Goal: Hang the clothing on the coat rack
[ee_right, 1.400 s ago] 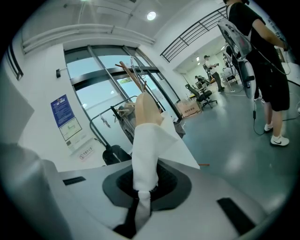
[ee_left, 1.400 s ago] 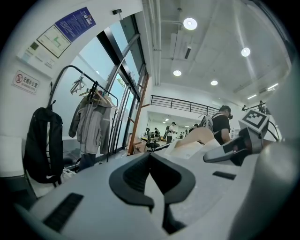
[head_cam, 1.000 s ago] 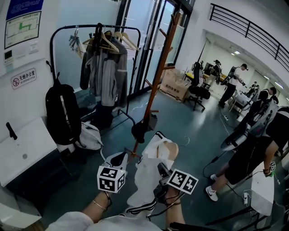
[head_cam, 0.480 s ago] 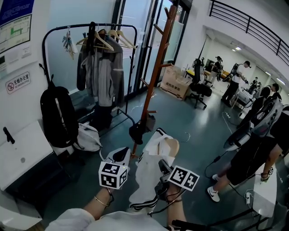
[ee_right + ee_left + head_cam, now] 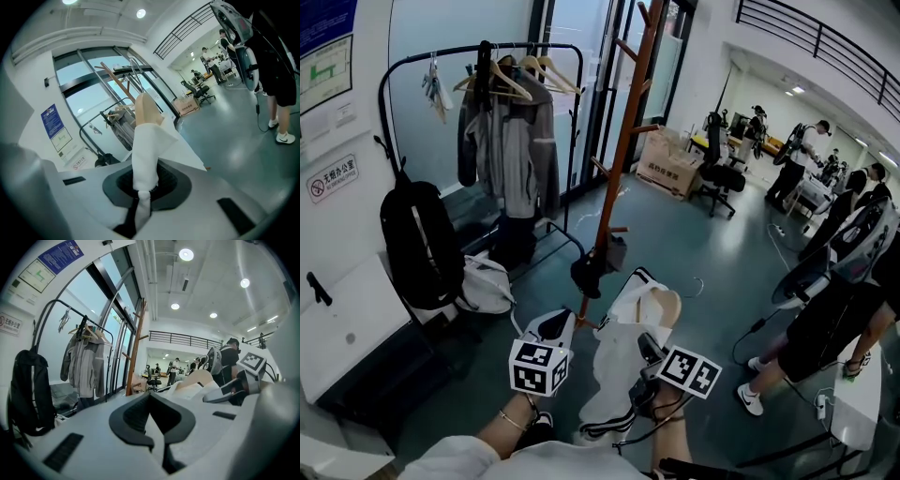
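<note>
While the right gripper [image 5: 645, 354] stayed clamped on a fold of the white garment [image 5: 619, 352], the left gripper [image 5: 557, 328] hung just beside the cloth with its jaws together and nothing between them. In the right gripper view the pads pinched the white fabric, and a wooden hanger [image 5: 145, 111] rose out of the garment's top. The garment was low in front of the wooden coat rack [image 5: 621, 159], near its foot and apart from its pegs.

A cardboard box [image 5: 667, 165] stood on the floor beyond the coat rack; what it held could not be seen. Left of the coat rack, a black metal clothes rail [image 5: 386, 112] carried a grey jacket [image 5: 512, 141] on a hanger, and a black backpack [image 5: 416, 246] hung at the rail's near end. A white bag [image 5: 484, 285] lay on the floor between the backpack and the coat rack's foot — its contents hidden too.

Against the view a second earlier, little had changed: both grippers kept the same hold and spacing, and the garment was still short of the pegs. The coat rack's pole stood a little steeper in the head view, and the backpack sat slightly further left.
</note>
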Available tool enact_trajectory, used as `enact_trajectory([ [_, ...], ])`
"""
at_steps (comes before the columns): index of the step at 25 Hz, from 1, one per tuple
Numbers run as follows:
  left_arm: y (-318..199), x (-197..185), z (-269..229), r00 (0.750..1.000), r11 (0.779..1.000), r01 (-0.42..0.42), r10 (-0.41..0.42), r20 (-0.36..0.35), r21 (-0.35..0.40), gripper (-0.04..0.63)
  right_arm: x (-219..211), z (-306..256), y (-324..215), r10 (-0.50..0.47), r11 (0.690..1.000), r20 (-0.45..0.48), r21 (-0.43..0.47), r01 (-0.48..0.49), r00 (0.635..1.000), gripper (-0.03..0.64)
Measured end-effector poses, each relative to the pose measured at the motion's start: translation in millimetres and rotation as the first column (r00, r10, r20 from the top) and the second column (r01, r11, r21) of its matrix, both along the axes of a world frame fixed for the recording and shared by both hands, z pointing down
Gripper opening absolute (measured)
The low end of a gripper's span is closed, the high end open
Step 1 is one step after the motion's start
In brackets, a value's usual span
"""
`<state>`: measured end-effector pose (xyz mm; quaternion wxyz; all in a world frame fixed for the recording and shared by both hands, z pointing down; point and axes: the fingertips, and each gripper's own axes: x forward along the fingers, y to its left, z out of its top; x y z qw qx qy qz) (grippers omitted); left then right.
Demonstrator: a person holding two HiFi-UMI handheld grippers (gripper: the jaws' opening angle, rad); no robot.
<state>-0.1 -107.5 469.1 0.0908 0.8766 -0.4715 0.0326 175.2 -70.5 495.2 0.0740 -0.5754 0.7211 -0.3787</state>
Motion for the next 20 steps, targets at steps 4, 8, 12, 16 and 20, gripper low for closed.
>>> enact_trajectory([
  [4,-11.8,0.1,7.2,1.0,1.0,-0.006,0.006,-0.002,-0.015,0.009,4.3,7.9,-8.1,0.008,1.0,-0.009,-0.021,-0.009,1.0,0.038],
  [8,-24.9,10.7,7.6,0.999,0.999,-0.033,0.033,-0.005,-0.01,0.009,7.7,10.4,-21.8,0.012,0.999,-0.014,-0.034,-0.012,1.0,0.038],
  [12,-44.8,19.5,2.3,0.999,0.999,-0.044,0.044,-0.016,0.003,0.008,8.6,6.7,-37.6,0.003,1.0,-0.03,-0.026,-0.003,1.0,0.038],
  [16,-65.5,27.1,-1.9,0.998,0.998,-0.055,0.055,-0.03,0.009,0.009,13.5,2.0,-54.6,0.005,1.0,-0.041,-0.019,-0.006,0.999,0.038],
  [20,-87.0,35.7,-4.8,0.997,0.998,-0.067,0.068,-0.04,0.011,0.009,23.3,-3.0,-74.1,0.02,1.0,-0.045,-0.012,-0.021,0.999,0.038],
])
